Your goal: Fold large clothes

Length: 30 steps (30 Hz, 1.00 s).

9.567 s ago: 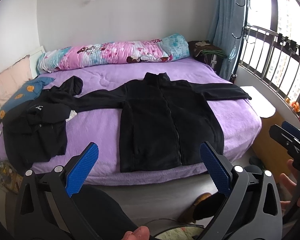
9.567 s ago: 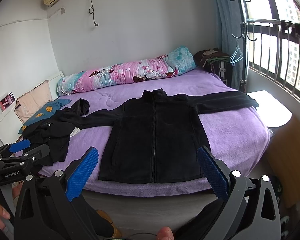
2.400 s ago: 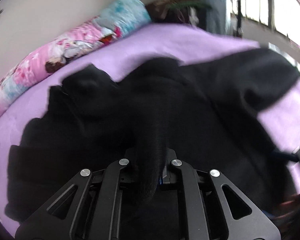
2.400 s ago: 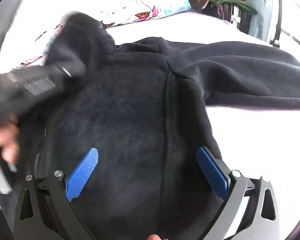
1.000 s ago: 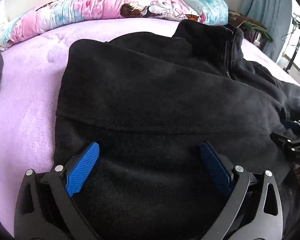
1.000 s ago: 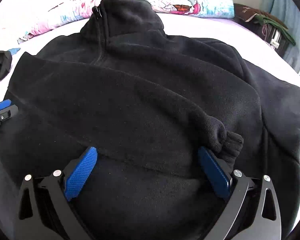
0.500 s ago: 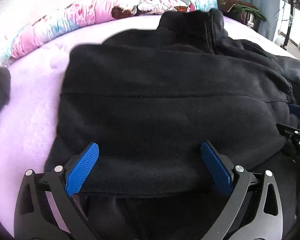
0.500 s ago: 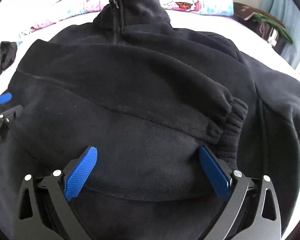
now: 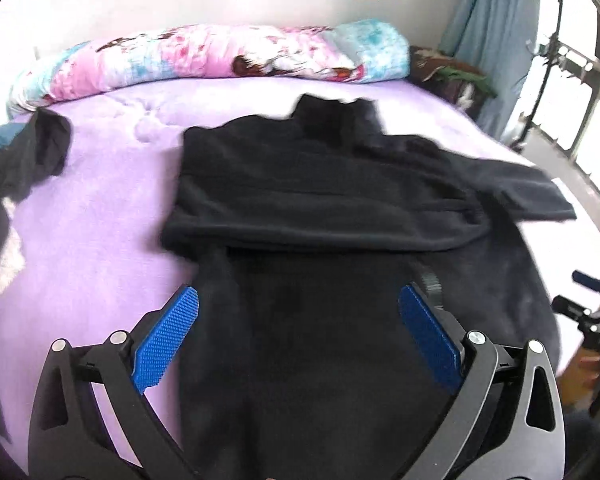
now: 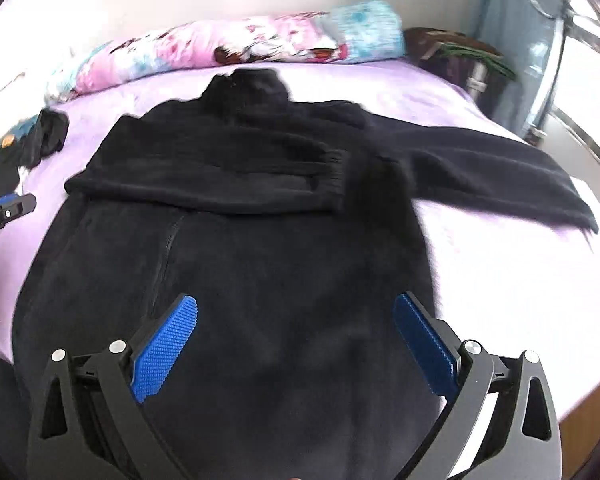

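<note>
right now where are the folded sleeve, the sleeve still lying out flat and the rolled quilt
folded sleeve (image 10: 220, 176), right wrist view, mid-length across the chest
flat sleeve (image 10: 500, 168), right wrist view, middle of its length
rolled quilt (image 9: 220, 56), left wrist view, pink middle

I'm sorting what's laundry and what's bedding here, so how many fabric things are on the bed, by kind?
Black fleece jacket, one sleeve folded across its chest: 1
Dark clothes pile at the left edge, too blurred to split: 1
Floral rolled quilt: 1
Purple bed cover: 1
Total: 4
</note>
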Available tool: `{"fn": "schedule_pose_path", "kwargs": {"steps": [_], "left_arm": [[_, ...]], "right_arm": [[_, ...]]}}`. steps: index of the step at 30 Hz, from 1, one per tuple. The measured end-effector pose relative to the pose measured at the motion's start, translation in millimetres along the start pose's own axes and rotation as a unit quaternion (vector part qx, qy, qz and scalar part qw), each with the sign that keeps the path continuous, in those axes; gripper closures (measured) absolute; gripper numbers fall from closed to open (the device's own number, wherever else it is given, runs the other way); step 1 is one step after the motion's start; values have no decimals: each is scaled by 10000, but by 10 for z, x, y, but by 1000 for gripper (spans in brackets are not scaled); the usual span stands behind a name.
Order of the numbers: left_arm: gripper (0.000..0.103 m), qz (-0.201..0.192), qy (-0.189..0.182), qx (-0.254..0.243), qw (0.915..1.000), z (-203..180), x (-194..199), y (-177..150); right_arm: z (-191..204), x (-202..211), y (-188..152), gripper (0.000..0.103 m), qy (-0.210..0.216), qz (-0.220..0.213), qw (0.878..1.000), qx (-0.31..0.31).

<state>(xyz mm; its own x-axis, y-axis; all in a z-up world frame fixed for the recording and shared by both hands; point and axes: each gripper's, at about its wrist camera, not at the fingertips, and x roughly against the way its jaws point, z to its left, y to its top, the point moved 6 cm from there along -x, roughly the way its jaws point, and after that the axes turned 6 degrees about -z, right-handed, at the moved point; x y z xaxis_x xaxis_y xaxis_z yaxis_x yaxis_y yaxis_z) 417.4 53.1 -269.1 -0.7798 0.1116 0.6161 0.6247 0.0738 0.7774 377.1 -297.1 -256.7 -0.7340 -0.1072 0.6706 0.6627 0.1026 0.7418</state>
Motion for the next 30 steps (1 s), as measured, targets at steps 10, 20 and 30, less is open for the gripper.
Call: {"fn": "schedule_pose_path", "kwargs": {"steps": [10,20,30], "left_arm": [[6,13,-892,-1122,9897,-1749,-660,244],[6,-55,-1275,-1342,9827,-2806,-1900,809],[6,178,-1216,-1176,9854,-3072,-2646,950]], "right_arm": [[-1602,250,-125,6,-455,-257,9932,-1038],[-2956,-214,285,6,-957,-444,9890,-1042],[-3769,-521,531,6,-1115,-553,9834,-1322]]}}
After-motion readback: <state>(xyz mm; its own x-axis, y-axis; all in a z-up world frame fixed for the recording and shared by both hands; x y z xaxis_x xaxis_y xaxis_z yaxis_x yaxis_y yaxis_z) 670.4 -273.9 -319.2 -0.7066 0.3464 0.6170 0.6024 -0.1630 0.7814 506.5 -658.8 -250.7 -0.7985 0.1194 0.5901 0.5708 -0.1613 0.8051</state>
